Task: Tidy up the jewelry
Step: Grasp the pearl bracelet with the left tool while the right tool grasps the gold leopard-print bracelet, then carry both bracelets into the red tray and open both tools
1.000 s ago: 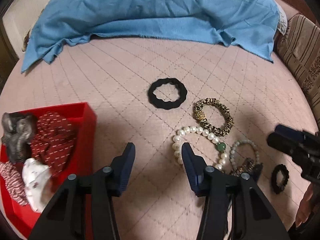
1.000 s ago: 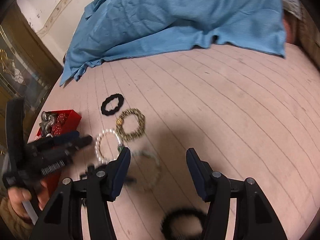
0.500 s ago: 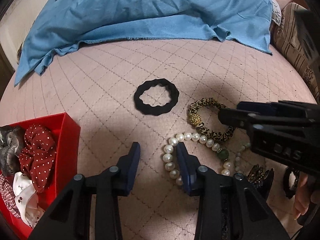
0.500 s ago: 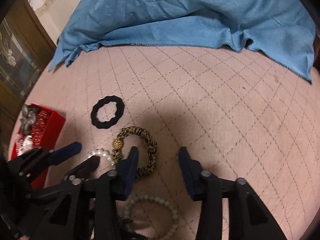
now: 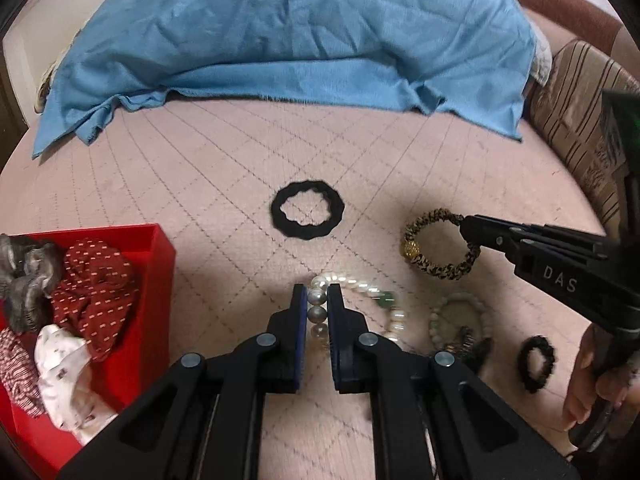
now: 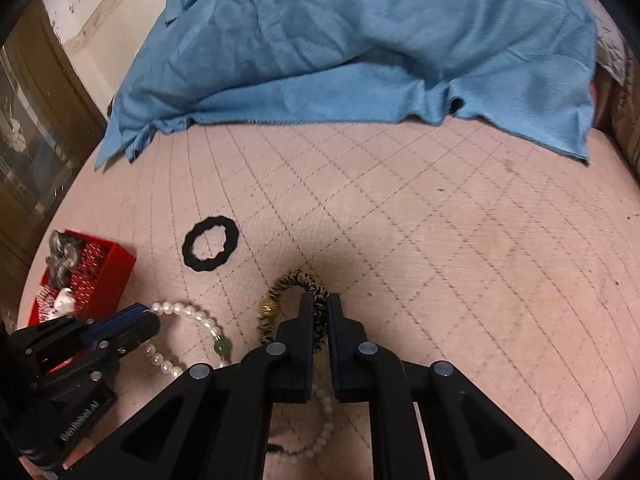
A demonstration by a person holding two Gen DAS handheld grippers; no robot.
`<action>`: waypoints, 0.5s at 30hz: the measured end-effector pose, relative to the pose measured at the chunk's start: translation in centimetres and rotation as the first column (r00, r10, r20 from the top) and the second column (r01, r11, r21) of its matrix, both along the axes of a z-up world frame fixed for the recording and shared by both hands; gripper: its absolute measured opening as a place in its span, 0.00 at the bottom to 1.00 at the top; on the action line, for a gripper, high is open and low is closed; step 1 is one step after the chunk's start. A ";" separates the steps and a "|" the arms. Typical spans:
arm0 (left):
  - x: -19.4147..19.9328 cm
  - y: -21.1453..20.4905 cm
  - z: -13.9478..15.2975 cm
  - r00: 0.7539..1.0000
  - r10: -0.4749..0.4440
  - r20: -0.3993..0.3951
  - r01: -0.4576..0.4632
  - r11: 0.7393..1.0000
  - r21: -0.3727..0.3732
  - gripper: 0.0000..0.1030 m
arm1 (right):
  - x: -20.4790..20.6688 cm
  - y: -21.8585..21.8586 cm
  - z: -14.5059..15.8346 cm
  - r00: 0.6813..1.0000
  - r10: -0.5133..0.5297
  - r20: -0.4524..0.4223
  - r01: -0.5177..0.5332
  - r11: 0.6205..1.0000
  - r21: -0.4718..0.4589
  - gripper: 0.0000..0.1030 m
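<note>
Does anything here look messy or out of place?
Mostly the big blue cloth, rumpled in a heap at the far end. The red box is crammed with bunched scrunchies. Loose bracelets lie scattered, though that is the sorting under way.

Pearl bracelet point(image 5: 352, 300) flat on bedspread; leopard-print hair tie point(image 5: 438, 244) beside it, both pinched.

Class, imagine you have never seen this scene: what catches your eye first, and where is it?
The left claw is shut on a pearl bracelet at centre, while the right claw pinches a leopard-print scrunchie. Behind them lies a rumpled blue cloth, and a red box of scrunchies sits at left.
</note>
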State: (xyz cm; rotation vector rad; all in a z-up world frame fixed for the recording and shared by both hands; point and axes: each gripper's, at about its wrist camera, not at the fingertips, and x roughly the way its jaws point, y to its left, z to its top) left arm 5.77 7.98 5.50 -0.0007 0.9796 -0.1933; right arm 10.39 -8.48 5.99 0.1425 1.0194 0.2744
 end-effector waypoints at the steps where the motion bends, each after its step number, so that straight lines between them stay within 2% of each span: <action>1: -0.4 0.1 0.7 1.000 -0.001 0.009 0.001 1.000 -0.011 0.09 | -0.3 -0.2 0.5 1.000 -0.006 0.008 0.006 1.000 0.000 0.07; 8: -3.6 1.7 5.3 0.998 0.004 0.067 0.001 0.997 -0.077 0.09 | -3.0 -0.6 3.7 0.998 -0.027 0.051 0.026 1.000 0.016 0.07; 15: -7.5 4.5 9.4 0.991 0.020 0.130 -0.009 0.996 -0.087 0.09 | -6.3 1.0 7.1 0.995 -0.004 0.100 0.001 1.000 0.028 0.07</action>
